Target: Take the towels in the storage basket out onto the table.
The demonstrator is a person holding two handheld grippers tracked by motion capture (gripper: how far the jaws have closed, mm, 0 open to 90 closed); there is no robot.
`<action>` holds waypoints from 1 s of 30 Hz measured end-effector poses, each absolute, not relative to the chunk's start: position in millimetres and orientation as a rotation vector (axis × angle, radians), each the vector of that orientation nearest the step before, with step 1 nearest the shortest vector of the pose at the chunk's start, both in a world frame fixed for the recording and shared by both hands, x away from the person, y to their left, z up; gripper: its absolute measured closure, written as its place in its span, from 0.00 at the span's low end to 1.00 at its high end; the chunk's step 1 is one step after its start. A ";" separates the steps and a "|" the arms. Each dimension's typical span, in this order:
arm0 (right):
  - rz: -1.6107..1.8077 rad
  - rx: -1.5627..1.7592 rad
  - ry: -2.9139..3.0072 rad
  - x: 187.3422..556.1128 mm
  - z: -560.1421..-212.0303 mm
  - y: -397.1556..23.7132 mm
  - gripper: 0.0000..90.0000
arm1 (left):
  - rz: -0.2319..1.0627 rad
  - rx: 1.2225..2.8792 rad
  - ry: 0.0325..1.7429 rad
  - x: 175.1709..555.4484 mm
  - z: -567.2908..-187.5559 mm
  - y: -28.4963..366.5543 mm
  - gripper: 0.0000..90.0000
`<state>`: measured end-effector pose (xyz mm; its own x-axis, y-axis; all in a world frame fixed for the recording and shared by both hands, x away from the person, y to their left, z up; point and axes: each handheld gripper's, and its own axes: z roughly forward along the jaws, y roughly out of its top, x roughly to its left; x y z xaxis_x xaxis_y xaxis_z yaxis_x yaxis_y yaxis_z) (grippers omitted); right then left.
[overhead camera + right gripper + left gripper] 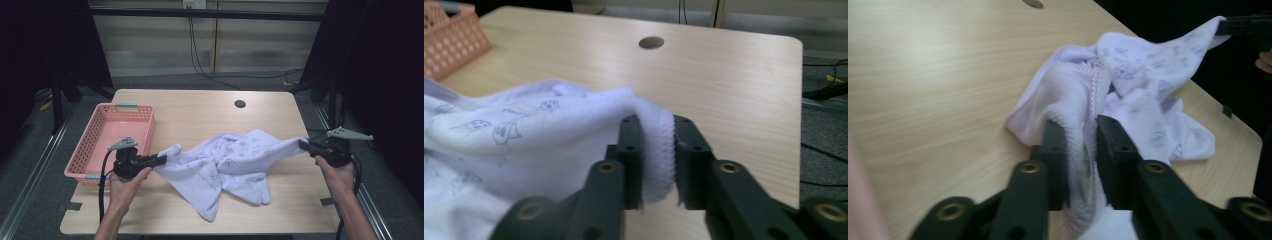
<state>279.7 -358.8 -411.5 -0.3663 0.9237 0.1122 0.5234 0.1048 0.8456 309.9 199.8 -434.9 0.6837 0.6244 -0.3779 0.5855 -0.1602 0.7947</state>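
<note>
At the bottom of the high view the person's forearms come in, each hand holding a gripper. The left gripper (162, 160), at lower left, has its jaws closed on one edge of the white printed garment (230, 162); its own view shows the fabric (1083, 150) pinched between the jaws. The right gripper (303, 145), at right of centre, clamps the opposite hem (659, 150). The garment is stretched between them across the middle of the table (200, 107), its lower part crumpled on the wood. Further up at left, the pink basket (145, 127) stands empty. Both grips look secured; spreading, folding and any placing in the basket appear still ahead.
</note>
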 end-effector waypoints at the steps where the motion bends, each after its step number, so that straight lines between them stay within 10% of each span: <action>1: 1.177 1.413 1.947 279.4 -415.2 -356.4 0.70 | 0.052 1.832 0.954 309.2 -434.7 196.3 0.74; 10: 1.243 1.347 2.001 280.9 -412.1 -332.5 0.54 | 0.117 1.854 0.937 309.6 -417.9 196.1 0.48; 28: 1.217 1.164 2.431 295.2 -475.5 -223.4 0.47 | -0.026 2.073 0.750 323.7 -476.9 97.3 0.46; 30: 1.154 1.152 2.463 294.7 -481.7 -217.3 0.62 | -0.046 2.101 0.741 326.3 -487.5 88.1 0.49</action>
<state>294.7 -217.3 -481.7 -0.6810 0.7176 0.1461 0.5714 0.3960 0.7188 326.3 88.1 -487.5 0.8210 0.4889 -0.2948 0.5218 -0.4331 0.7350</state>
